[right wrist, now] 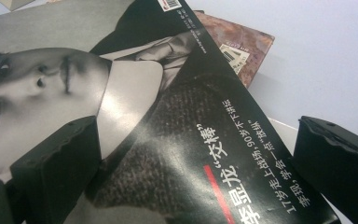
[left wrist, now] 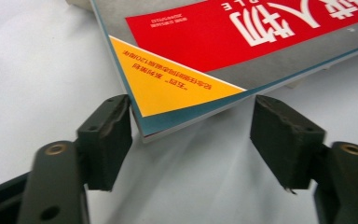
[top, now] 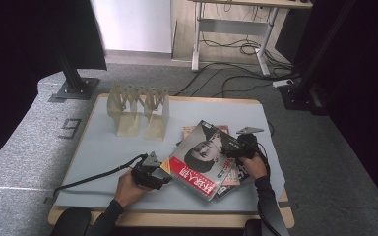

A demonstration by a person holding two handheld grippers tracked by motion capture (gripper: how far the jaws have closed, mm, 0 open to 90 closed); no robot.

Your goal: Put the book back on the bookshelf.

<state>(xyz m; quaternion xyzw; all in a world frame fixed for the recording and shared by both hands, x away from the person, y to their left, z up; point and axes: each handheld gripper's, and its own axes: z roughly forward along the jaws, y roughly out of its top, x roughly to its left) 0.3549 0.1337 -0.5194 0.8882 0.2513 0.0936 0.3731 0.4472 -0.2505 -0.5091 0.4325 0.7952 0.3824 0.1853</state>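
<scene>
A stack of magazines lies at the table's middle right. The top magazine (top: 202, 157) has a black-and-white face on its cover and a red title band. In the left gripper view its orange and red corner (left wrist: 168, 88) sits between the jaws of my left gripper (left wrist: 191, 135), close beside the left pad (left wrist: 114, 135); the jaws stand apart. My left gripper (top: 163, 173) is at the magazine's near left corner. My right gripper (top: 230, 150) is over its right side. In the right gripper view my right gripper (right wrist: 196, 158) is open, with the cover (right wrist: 168, 140) under and between the jaws.
A brownish magazine (right wrist: 235, 46) and others (top: 229, 179) stick out under the top one. A beige zigzag rack (top: 138, 110) stands at the back left of the grey-blue mat (top: 98, 147). Black stands and cables lie on the floor beyond the table.
</scene>
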